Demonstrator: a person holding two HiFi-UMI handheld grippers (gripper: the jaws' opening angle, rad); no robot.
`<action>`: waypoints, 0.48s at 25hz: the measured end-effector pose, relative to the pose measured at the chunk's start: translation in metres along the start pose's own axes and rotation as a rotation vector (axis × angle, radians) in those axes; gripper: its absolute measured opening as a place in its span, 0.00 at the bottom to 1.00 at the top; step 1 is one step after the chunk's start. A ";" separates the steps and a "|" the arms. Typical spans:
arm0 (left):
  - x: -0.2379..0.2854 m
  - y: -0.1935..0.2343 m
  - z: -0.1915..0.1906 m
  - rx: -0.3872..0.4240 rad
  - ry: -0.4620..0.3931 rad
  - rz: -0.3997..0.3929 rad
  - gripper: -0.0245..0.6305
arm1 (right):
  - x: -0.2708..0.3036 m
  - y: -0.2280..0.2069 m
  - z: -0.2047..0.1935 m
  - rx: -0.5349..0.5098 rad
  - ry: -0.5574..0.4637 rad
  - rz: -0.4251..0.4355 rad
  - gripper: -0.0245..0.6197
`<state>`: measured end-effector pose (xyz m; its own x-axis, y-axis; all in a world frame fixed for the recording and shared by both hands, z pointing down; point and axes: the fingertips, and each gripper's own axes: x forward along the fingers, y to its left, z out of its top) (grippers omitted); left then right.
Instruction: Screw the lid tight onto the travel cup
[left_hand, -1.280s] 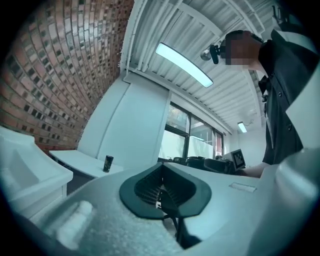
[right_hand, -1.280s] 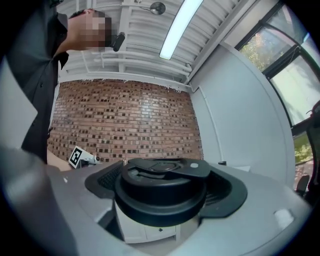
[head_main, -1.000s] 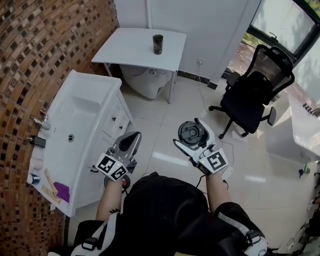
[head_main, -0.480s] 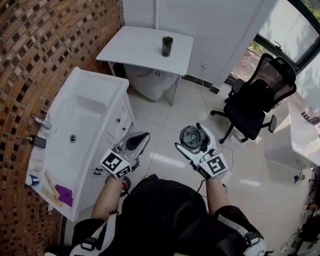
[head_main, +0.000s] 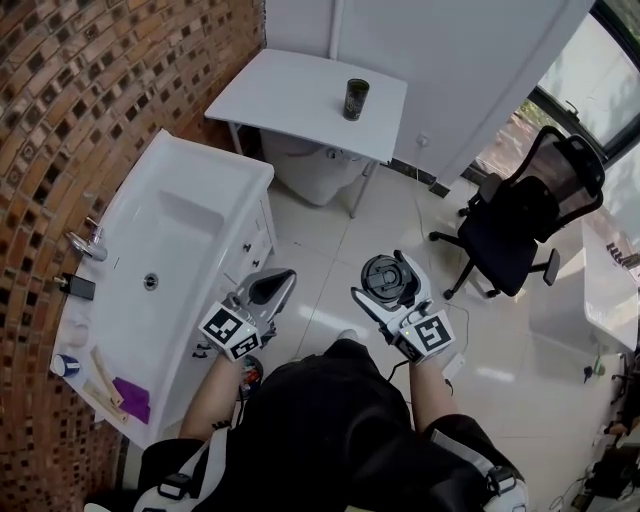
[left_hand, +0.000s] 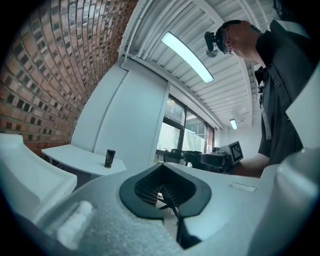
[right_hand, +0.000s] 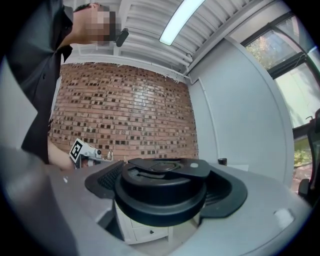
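The travel cup, dark and without a lid, stands upright on a white table against the far wall. It also shows small in the left gripper view, as the cup. My right gripper is shut on the round black lid, held at waist height over the floor. The lid fills the space between the jaws in the right gripper view. My left gripper is shut with nothing in it, its jaws pressed together. Both grippers are far from the cup.
A white washbasin with a tap runs along the brick wall on the left, with small items such as a purple one on its near end. A black office chair stands at the right. A white fixture sits under the table.
The head view has shifted, so the table and cup sit further right and slightly lower in frame. Both grippers keep the same stance, and the lid stays held.
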<state>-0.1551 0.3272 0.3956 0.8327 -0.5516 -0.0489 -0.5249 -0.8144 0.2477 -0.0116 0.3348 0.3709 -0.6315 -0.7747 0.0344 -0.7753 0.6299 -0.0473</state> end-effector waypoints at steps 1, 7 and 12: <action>0.007 0.004 -0.001 0.003 0.002 -0.003 0.04 | 0.003 -0.008 -0.001 -0.006 0.003 0.002 0.79; 0.067 0.042 0.001 0.031 0.022 0.021 0.04 | 0.027 -0.066 0.013 -0.045 -0.037 0.017 0.79; 0.127 0.050 0.017 0.033 -0.023 0.047 0.04 | 0.030 -0.129 0.023 -0.044 -0.061 0.029 0.79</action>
<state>-0.0790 0.2131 0.3851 0.8031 -0.5927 -0.0603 -0.5689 -0.7930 0.2178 0.0693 0.2290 0.3547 -0.6523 -0.7575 -0.0269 -0.7577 0.6526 -0.0031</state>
